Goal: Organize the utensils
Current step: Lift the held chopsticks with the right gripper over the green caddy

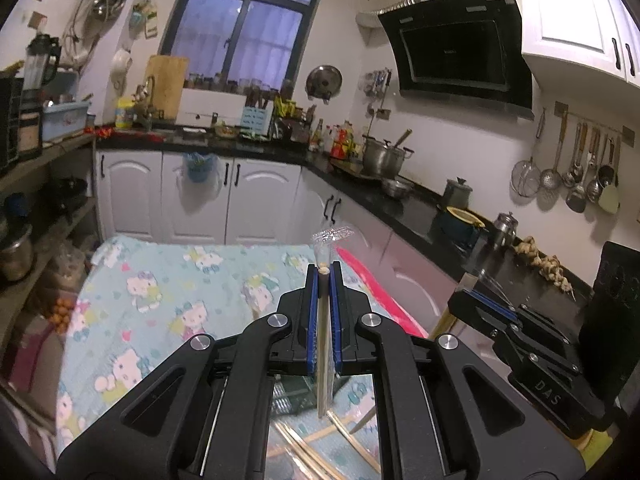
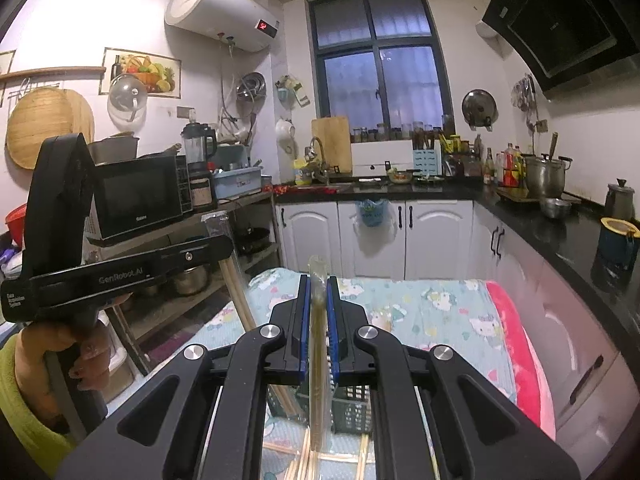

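We see a table [image 1: 168,280] under a light blue cartoon-print cloth, with loose chopsticks [image 1: 304,452] and a dark slotted basket [image 2: 352,408] lying at its near edge. Above it, our left gripper [image 1: 325,280] is clamped on a pair of chopsticks in a clear sleeve [image 1: 323,320]. To its right, our right gripper [image 2: 319,292] pinches another sleeved pair [image 2: 318,344], also upright.

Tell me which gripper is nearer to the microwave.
Left. The left gripper is in front of the microwave; the right gripper is farther to its right, over the table.
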